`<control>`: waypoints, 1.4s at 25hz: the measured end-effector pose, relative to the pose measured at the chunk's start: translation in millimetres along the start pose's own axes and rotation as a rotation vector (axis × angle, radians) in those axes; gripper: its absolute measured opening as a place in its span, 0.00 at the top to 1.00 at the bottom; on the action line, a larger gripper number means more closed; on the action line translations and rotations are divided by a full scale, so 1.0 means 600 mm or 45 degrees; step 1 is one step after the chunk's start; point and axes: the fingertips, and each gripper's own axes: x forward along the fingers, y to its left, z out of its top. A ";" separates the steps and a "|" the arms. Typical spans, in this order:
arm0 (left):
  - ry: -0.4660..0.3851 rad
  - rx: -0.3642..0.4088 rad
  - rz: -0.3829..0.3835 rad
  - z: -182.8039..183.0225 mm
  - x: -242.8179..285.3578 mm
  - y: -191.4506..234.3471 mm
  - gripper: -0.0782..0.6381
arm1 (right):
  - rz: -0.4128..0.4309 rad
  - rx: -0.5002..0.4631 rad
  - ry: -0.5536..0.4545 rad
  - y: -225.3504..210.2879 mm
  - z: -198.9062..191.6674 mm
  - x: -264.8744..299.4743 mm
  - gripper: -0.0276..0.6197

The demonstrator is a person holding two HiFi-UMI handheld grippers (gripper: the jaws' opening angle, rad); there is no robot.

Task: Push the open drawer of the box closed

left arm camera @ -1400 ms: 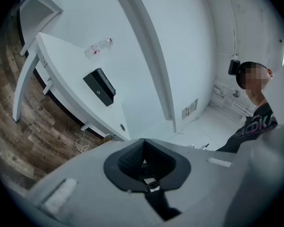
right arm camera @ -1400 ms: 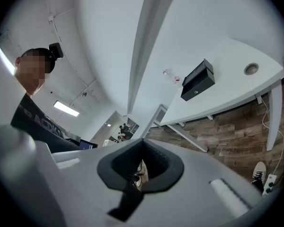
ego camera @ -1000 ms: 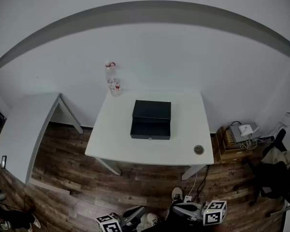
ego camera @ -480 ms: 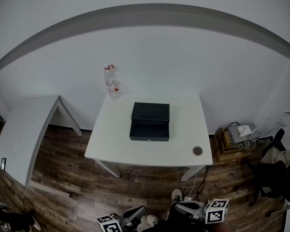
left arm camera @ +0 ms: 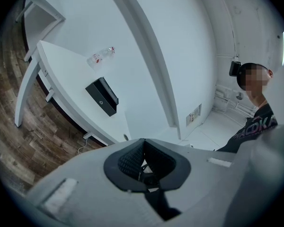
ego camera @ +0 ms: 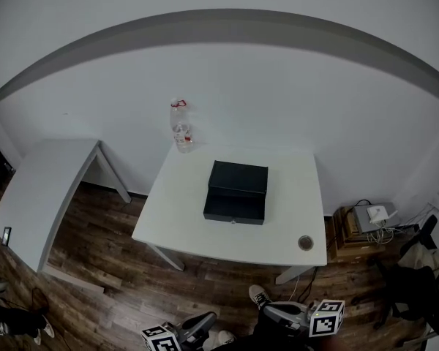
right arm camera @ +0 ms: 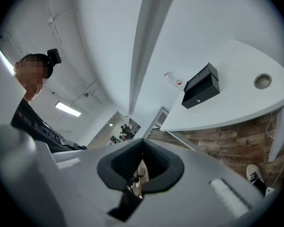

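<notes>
Since a second ago the white table (ego camera: 183,218) has slid lower-right in the head view. At its middle stands the black box (ego camera: 238,178), its drawer (ego camera: 234,209) open toward the table's near edge. Well short of the table, the left gripper (left arm camera: 144,142) and right gripper (right arm camera: 143,142) are closed and empty.

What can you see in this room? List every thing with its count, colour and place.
table: 1, white, centre
box: 1, black, mid-table; drawer out at the front
bottle: 1, clear, table's back left corner
round thing: 1, grey, table's front right corner
side table: 1, pale grey, left
device: 1, white, on brown stand, right
floor: brown wood
shoe: 1, pale, bottom
left gripper: 1, grey, shut, empty
right gripper: 1, grey, shut, empty
</notes>
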 end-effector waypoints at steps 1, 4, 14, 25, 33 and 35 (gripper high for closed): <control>-0.018 -0.002 0.016 0.007 0.003 0.004 0.89 | 0.010 -0.003 0.014 -0.005 0.011 0.006 0.95; -0.061 -0.014 0.049 0.026 0.023 0.013 0.89 | 0.041 -0.022 0.047 -0.022 0.053 0.023 0.95; -0.154 -0.052 0.162 0.060 0.099 0.042 0.89 | 0.070 -0.053 0.105 -0.118 0.191 0.049 0.95; -0.228 -0.072 0.240 0.096 0.191 0.071 0.89 | 0.026 -0.208 0.100 -0.241 0.369 0.061 0.90; -0.303 -0.053 0.330 0.124 0.222 0.078 0.89 | 0.000 -0.468 0.222 -0.329 0.477 0.107 0.88; -0.325 -0.063 0.358 0.126 0.222 0.080 0.89 | -0.006 -0.516 0.243 -0.347 0.505 0.124 0.88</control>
